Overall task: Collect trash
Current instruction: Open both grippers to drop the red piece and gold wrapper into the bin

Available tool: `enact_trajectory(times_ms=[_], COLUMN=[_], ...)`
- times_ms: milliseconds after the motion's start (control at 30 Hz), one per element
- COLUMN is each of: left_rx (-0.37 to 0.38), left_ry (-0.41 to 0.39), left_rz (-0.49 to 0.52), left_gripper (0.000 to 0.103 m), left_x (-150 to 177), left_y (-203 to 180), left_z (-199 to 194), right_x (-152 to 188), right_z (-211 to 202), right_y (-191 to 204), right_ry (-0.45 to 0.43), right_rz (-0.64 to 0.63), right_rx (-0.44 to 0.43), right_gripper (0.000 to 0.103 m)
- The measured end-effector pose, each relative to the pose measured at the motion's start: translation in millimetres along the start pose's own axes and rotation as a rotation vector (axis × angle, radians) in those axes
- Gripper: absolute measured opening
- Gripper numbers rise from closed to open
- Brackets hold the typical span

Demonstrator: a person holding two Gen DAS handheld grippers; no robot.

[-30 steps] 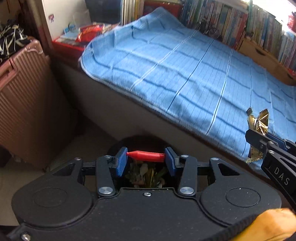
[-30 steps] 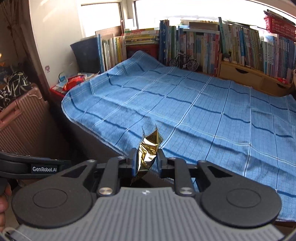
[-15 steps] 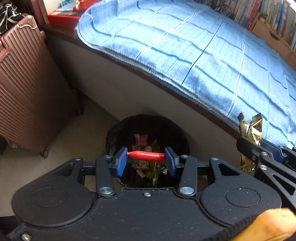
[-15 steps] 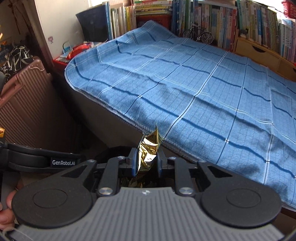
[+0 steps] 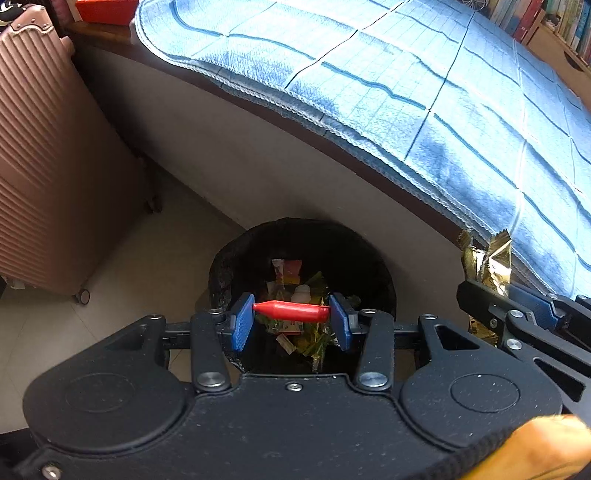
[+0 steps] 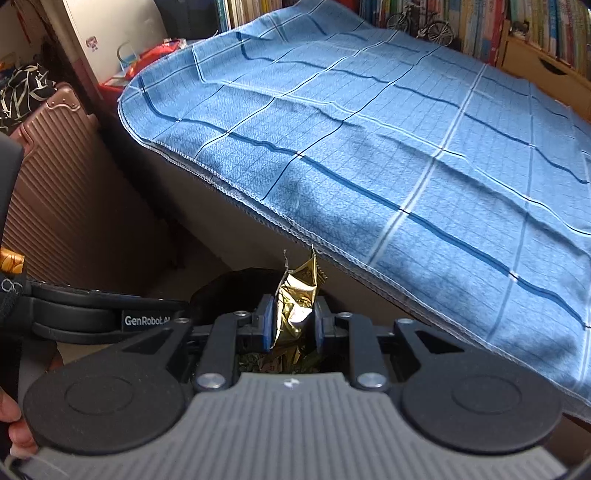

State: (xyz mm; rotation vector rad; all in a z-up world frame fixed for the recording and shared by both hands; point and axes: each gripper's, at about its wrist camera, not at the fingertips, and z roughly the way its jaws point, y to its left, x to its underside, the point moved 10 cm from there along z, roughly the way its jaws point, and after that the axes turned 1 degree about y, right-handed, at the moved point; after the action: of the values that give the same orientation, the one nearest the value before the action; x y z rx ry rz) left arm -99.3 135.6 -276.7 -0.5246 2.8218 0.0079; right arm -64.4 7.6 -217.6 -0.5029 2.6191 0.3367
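Observation:
My left gripper (image 5: pixel 291 319) is shut on a small red tube-shaped piece of trash (image 5: pixel 291 311), held crosswise between its blue pads. It hangs right over a black-lined trash bin (image 5: pixel 236 258) on the floor, with several wrappers inside. My right gripper (image 6: pixel 293 325) is shut on a crumpled gold foil wrapper (image 6: pixel 297 299). In the left wrist view that gripper (image 5: pixel 517 299) and the gold wrapper (image 5: pixel 487 262) sit just right of the bin. The bin (image 6: pixel 225 288) shows dark below the right gripper's fingers.
A bed with a blue checked blanket (image 5: pixel 424 85) runs along the far side of the bin, its beige side panel (image 5: pixel 240 147) close behind. A pink ribbed suitcase (image 5: pixel 44 155) stands on the left. Bookshelves (image 6: pixel 535 26) line the back. Pale floor tiles (image 5: pixel 140 266) lie between suitcase and bin.
Both grippers have come down and tipped downward toward the bin, which now fills more of the left wrist view. Each still holds its piece of trash.

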Motion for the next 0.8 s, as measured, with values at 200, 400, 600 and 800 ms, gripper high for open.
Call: enact_trajectory(times_ms=[200,400,600,800], left_rx=[0.011,0.007,0.012,0.004], left_ry=[0.029,0.061,0.085,0.099], left_rz=[-0.010,-0.042,-0.042,-0.053], left_gripper=[0.042,0.042,0.048,0.061], left_x=[-4,-10,-9,-8], left_y=[5,13,15,20], left_z=[19,37,41,45], right_x=[-3,-4,-4,-4], right_z=[21,38,45,49], right_y=[6,5,8,11], right_ry=[0.039,0.070,0.089,0.092], right_rz=[-0.003,-0.001,-0.007,-0.023], right_rx=[-0.021,-0.012,-0.020,-0.015], right_gripper=[0.029,0.030,0.041,0.059])
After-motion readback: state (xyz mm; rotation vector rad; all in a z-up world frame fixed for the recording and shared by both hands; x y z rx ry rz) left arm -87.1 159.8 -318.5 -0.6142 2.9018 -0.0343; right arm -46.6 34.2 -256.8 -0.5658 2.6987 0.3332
